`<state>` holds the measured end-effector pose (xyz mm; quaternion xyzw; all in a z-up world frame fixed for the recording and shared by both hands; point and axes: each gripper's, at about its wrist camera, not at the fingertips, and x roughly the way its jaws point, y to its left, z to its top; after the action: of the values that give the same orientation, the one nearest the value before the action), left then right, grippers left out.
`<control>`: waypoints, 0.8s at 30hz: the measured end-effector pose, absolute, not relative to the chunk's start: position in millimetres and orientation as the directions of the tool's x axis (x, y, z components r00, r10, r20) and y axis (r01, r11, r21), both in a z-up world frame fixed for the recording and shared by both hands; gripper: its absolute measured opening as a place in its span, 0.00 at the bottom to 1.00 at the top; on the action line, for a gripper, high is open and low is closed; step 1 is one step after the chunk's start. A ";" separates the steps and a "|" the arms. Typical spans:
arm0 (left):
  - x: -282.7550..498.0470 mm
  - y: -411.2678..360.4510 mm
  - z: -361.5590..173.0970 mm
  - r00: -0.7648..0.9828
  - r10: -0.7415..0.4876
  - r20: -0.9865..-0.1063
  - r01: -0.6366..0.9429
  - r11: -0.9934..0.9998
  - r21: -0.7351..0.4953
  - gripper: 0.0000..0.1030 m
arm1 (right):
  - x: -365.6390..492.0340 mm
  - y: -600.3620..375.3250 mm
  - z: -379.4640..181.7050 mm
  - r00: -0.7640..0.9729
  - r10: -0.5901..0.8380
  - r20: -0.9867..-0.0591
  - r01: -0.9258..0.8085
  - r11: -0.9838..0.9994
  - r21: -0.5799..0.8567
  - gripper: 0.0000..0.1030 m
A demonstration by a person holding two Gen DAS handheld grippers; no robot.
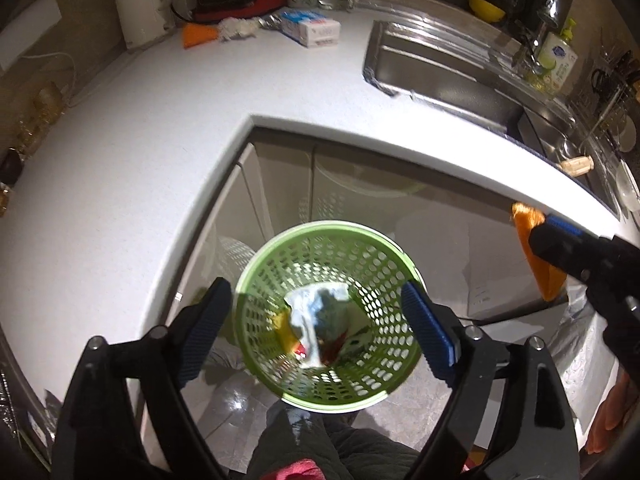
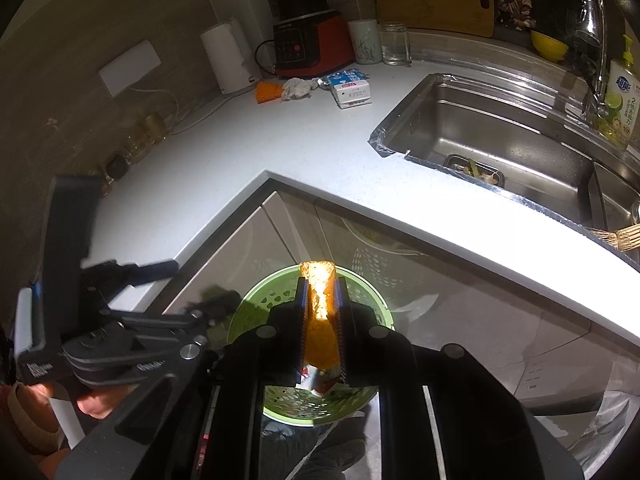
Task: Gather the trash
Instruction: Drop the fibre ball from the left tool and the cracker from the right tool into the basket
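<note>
A green perforated basket point(image 1: 360, 248) stands on the floor below the counter's inner corner. Crumpled white-and-blue wrapping point(image 1: 320, 320) lies inside it on other scraps. My left gripper point(image 1: 316, 292) hangs right above the basket, open, its blue pads wide apart and holding nothing. My right gripper point(image 2: 322, 284) is shut on an orange packet point(image 2: 320, 308) over the basket point(image 2: 272, 296); in the left wrist view that packet point(image 1: 536, 256) shows at the right. On the counter by the back wall lie an orange scrap point(image 2: 268, 91), a crumpled tissue point(image 2: 297, 88) and a blue-white carton point(image 2: 352, 88).
The white counter point(image 1: 160, 128) wraps around the basket in an L. A steel sink point(image 2: 500, 136) lies to the right with a tap and soap bottle point(image 2: 620, 100). A white kettle point(image 2: 232, 60), a red blender point(image 2: 308, 48) and cups line the back wall. Glossy cabinet doors stand behind the basket.
</note>
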<state>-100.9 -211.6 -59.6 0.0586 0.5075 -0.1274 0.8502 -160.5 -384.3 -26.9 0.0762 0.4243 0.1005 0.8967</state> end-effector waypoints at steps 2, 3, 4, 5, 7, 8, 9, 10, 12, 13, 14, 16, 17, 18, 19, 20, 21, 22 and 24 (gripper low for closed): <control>-98.0 -203.6 -48.6 0.475 -0.162 -0.865 0.260 0.965 -0.037 0.87 | -157.6 -379.9 -29.0 0.614 0.249 -0.748 -0.126 0.968 0.219 0.15; -96.7 -199.8 -44.2 0.484 -0.162 -0.860 0.251 0.967 -0.041 0.87 | -155.6 -376.4 -31.4 0.608 0.254 -0.752 -0.135 0.967 0.217 0.16; -94.6 -194.4 -39.2 0.494 -0.162 -0.854 0.239 0.970 -0.046 0.87 | -153.6 -371.9 -34.8 0.602 0.258 -0.755 -0.145 0.966 0.214 0.16; -92.6 -190.6 -35.9 0.502 -0.158 -0.850 0.229 0.972 -0.045 0.88 | -152.0 -367.2 -38.5 0.598 0.260 -0.758 -0.155 0.965 0.209 0.16; -89.2 -183.0 -32.9 0.513 -0.144 -0.846 0.209 0.977 -0.040 0.89 | -148.5 -357.3 -48.2 0.583 0.269 -0.767 -0.177 0.963 0.204 0.17; -87.8 -180.2 -32.6 0.515 -0.137 -0.846 0.201 0.979 -0.036 0.89 | -146.4 -350.6 -55.0 0.569 0.270 -0.777 -0.189 0.962 0.195 0.18; -84.8 -175.9 -33.0 0.514 -0.127 -0.848 0.188 0.982 -0.032 0.89 | -145.2 -345.2 -61.1 0.560 0.267 -0.784 -0.200 0.962 0.185 0.18; -83.0 -172.3 -33.8 0.512 -0.123 -0.850 0.181 0.983 -0.034 0.89 | -143.5 -338.6 -68.6 0.548 0.263 -0.794 -0.213 0.962 0.172 0.26; -80.0 -164.9 -35.5 0.506 -0.122 -0.854 0.164 0.986 -0.044 0.89 | -140.0 -327.6 -83.3 0.517 0.255 -0.817 -0.230 0.961 0.154 0.59; -80.0 -162.3 -35.9 0.506 -0.121 -0.854 0.158 0.986 -0.046 0.89 | -138.1 -323.1 -90.1 0.503 0.246 -0.829 -0.231 0.962 0.145 0.77; -78.1 -159.2 -36.1 0.506 -0.116 -0.855 0.151 0.988 -0.045 0.89 | -137.4 -320.0 -94.3 0.503 0.230 -0.833 -0.225 0.966 0.131 0.81; -75.6 -155.1 -36.3 0.506 -0.110 -0.856 0.144 0.989 -0.042 0.89 | -136.2 -316.5 -97.4 0.499 0.226 -0.836 -0.225 0.966 0.127 0.87; -73.5 -152.8 -36.0 0.506 -0.108 -0.856 0.141 0.989 -0.042 0.89 | -134.2 -315.7 -96.7 0.497 0.232 -0.836 -0.224 0.965 0.134 0.88; -71.9 -151.6 -35.7 0.506 -0.108 -0.856 0.139 0.989 -0.043 0.89 | -131.9 -316.2 -94.3 0.500 0.233 -0.834 -0.221 0.966 0.137 0.89; -69.6 -150.0 -35.2 0.506 -0.108 -0.856 0.138 0.989 -0.043 0.89 | -129.4 -317.2 -90.6 0.509 0.232 -0.829 -0.215 0.967 0.139 0.92; -68.4 -149.8 -34.8 0.506 -0.109 -0.856 0.137 0.990 -0.044 0.89 | -126.9 -318.8 -85.6 0.524 0.230 -0.820 -0.205 0.969 0.141 0.94; -65.9 -148.7 -33.8 0.507 -0.110 -0.855 0.137 0.989 -0.046 0.89 | -126.2 -321.4 -81.2 0.536 0.228 -0.813 -0.196 0.970 0.142 0.96; -63.0 -147.0 -32.4 0.509 -0.112 -0.854 0.137 0.989 -0.048 0.89 | -124.5 -324.3 -75.5 0.549 0.226 -0.805 -0.186 0.972 0.146 0.96; -57.1 -143.5 -29.3 0.512 -0.117 -0.851 0.136 0.989 -0.054 0.89 | -117.3 -329.4 -64.4 0.568 0.230 -0.790 -0.169 0.972 0.162 0.97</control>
<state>-57.1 -143.5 -29.3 0.0096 0.4887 -0.0726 0.8694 -117.3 -329.4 -64.4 0.0343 0.4506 0.1127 0.8849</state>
